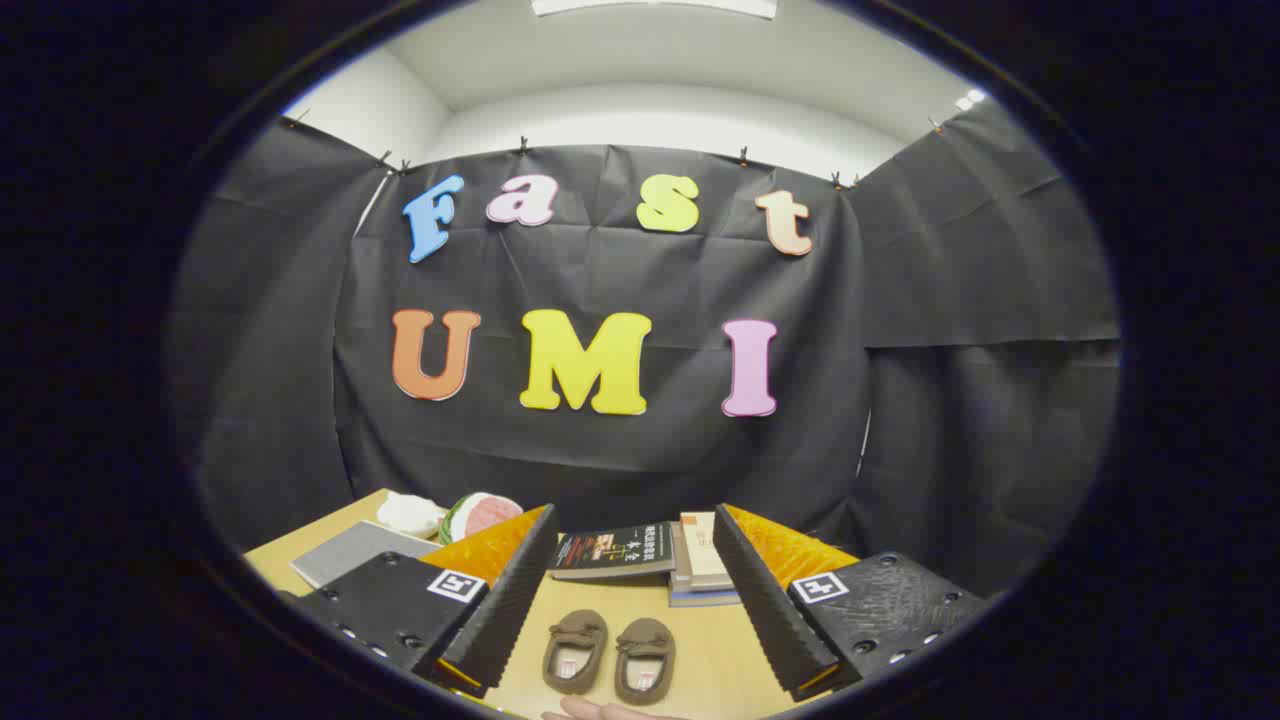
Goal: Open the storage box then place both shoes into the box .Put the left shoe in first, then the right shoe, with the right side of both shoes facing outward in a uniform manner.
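Shoes (pixel 608 655), brown pair, sit mid-bench w/ gripper (pixel 628 605) fingers spread apart above, empty; box-opening step likely pending.

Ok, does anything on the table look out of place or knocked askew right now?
Nothing stands out. The two brown shoes sit side by side, upright, between the open tongs. Beyond them the books lie in a loose, slightly uneven pile. A hand shows just under the shoes.
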{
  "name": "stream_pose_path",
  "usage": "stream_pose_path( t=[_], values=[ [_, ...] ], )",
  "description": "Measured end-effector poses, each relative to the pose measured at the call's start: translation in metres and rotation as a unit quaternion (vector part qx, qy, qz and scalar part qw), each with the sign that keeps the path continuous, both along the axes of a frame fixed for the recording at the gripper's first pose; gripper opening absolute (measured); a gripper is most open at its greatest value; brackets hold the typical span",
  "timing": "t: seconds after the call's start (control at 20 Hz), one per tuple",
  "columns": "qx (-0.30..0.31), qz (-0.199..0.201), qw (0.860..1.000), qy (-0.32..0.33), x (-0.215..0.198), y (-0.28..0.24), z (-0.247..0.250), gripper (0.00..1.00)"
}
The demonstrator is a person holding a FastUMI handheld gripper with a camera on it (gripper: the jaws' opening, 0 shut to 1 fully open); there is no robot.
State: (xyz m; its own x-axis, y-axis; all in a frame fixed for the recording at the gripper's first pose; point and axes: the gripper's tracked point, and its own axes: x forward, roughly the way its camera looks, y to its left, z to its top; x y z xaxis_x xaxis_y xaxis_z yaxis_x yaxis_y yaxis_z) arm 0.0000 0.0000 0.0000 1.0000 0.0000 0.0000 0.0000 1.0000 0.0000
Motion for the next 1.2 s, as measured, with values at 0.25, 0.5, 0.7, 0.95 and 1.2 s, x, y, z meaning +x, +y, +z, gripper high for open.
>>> stream_pose_path(
  t=[0.25, 0.5, 0.7, 0.95, 1.2],
  values=[
    [-0.002, 0.007, 1.0, 0.005, 0.0, 0.003, -0.001, 0.95],
    [-0.008, 0.007, 1.0, 0.012, 0.002, -0.002, -0.008, 0.95],
    [-0.015, 0.014, 1.0, 0.018, 0.003, -0.004, -0.016, 0.95],
    [-0.011, 0.083, 0.993, 0.085, 0.012, 0.039, -0.078, 0.95],
    [0.027, 0.185, 0.958, 0.216, 0.012, 0.116, -0.178, 0.96]
  ],
)
